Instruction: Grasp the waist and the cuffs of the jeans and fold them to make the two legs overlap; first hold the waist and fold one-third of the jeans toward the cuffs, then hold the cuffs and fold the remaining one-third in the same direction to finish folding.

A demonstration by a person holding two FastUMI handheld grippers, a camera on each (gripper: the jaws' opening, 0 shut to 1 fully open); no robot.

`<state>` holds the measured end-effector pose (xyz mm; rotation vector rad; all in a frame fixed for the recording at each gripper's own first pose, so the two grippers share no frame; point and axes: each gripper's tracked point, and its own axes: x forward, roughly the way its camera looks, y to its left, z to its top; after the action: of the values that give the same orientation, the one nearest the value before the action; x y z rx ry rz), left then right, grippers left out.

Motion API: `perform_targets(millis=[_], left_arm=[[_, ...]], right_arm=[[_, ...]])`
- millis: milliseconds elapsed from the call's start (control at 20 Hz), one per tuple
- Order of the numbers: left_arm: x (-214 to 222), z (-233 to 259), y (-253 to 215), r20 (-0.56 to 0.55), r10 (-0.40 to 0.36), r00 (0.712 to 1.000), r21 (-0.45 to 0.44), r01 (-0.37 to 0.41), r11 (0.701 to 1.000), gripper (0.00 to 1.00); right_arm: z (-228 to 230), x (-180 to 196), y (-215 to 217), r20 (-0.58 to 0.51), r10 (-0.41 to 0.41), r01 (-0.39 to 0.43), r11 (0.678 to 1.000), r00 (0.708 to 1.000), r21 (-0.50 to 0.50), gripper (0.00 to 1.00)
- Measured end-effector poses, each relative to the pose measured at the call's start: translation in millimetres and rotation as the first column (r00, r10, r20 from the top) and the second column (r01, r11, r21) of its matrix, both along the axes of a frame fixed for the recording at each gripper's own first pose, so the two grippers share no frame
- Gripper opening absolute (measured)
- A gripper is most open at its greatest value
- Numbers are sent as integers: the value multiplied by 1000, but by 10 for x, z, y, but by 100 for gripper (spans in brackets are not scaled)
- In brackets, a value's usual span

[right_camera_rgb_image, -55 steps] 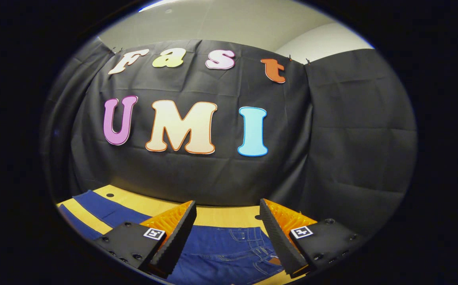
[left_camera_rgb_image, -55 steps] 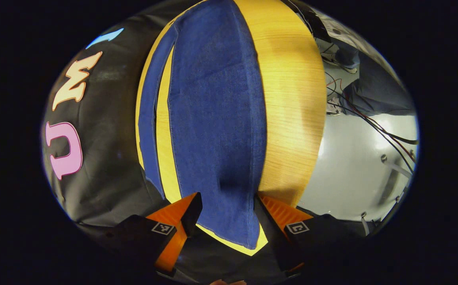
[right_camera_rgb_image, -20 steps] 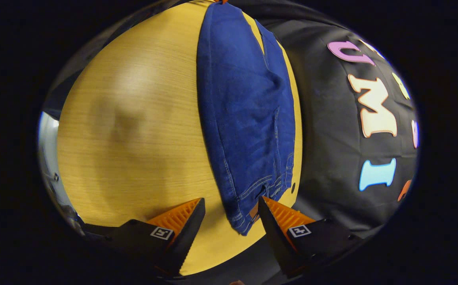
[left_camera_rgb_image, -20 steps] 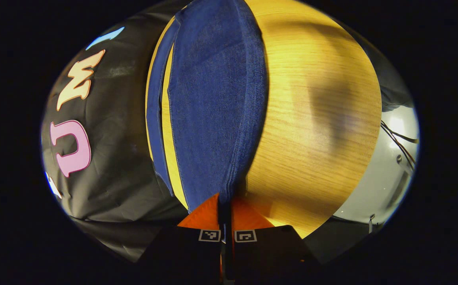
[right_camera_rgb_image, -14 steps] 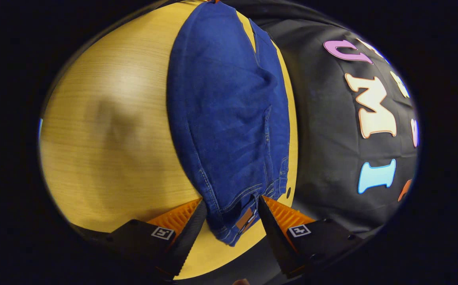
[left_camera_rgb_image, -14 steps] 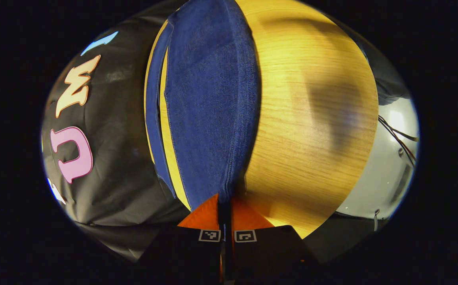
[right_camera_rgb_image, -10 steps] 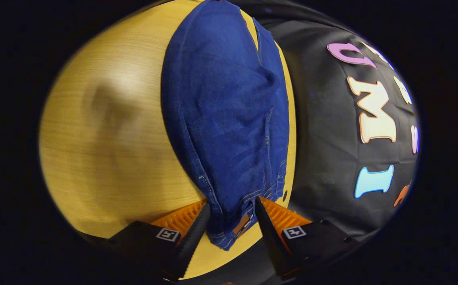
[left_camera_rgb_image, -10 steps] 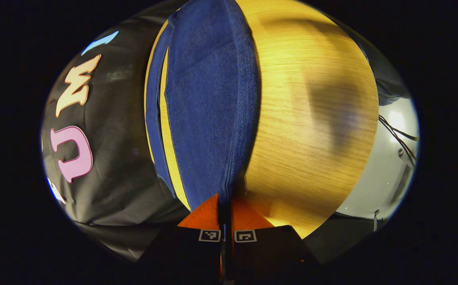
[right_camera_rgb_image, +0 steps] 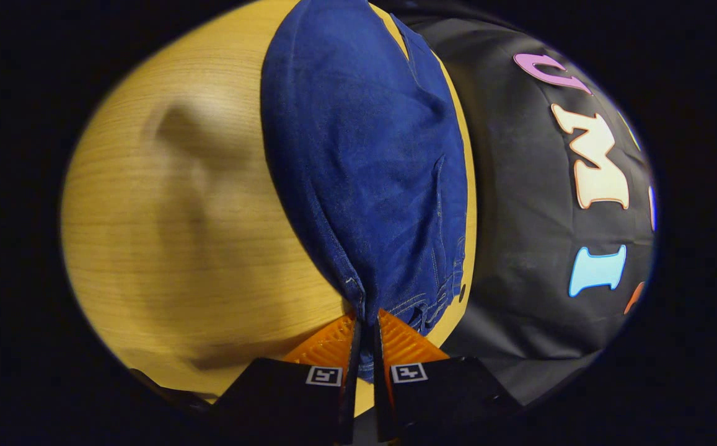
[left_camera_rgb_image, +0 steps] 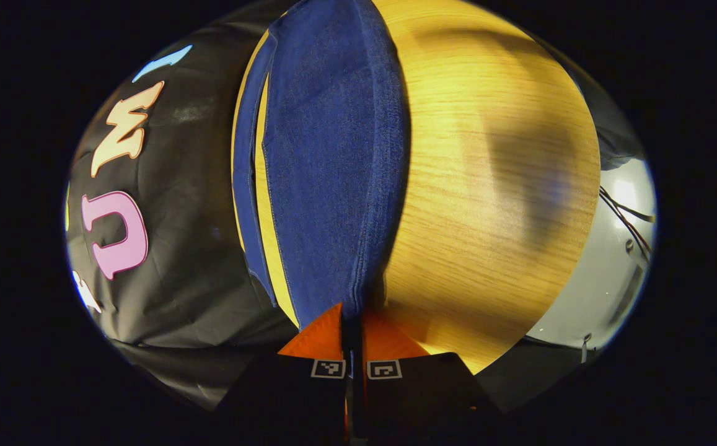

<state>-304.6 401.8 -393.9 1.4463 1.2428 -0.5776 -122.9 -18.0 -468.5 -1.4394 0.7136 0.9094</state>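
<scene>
Along the surface's (left_camera_rgb_image: 488, 186) far edge, beside the black cloth wall (left_camera_rgb_image: 172, 260), blue jeans (left_camera_rgb_image: 327, 173) spread lengthwise, two legs side by side with a strip of wood between. At the cuff end, left gripper (left_camera_rgb_image: 352, 317) pinched tight on the hem of the nearer leg (left_camera_rgb_image: 333, 204), cloth caught between both fingers. At the opposite end, right gripper (right_camera_rgb_image: 365, 322) clamped on the waist (right_camera_rgb_image: 395, 297), denim bunched and gathered into the closed fingers. Grey floor (left_camera_rgb_image: 606, 272) visible past the surface's near edge.
</scene>
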Motion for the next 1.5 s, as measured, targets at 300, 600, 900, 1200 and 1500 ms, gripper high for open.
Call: perform_targets(millis=[300,600,900,1200,1500], left_arm=[[-51,-3,8,-46,49,998,-14,-50,999,0],[-3,234,-9,-47,112,993,6,-112,994,0],[197,654,-159,-43,133,990,27,-132,991,0],[522,1035,3,19,149,989,89,-150,985,0],[1437,1195,248,120,130,984,81,-140,987,0]], right_arm=[[15,34,-104,-76,-88,90,996,993,28,2],[287,-223,-113,-120,-53,55,998,991,12,2],[752,-401,-142,-123,-98,107,992,988,65,2],[1171,-97,-144,-45,-137,142,977,990,156,2],[1344,389,-77,39,-232,220,955,972,197,2]])
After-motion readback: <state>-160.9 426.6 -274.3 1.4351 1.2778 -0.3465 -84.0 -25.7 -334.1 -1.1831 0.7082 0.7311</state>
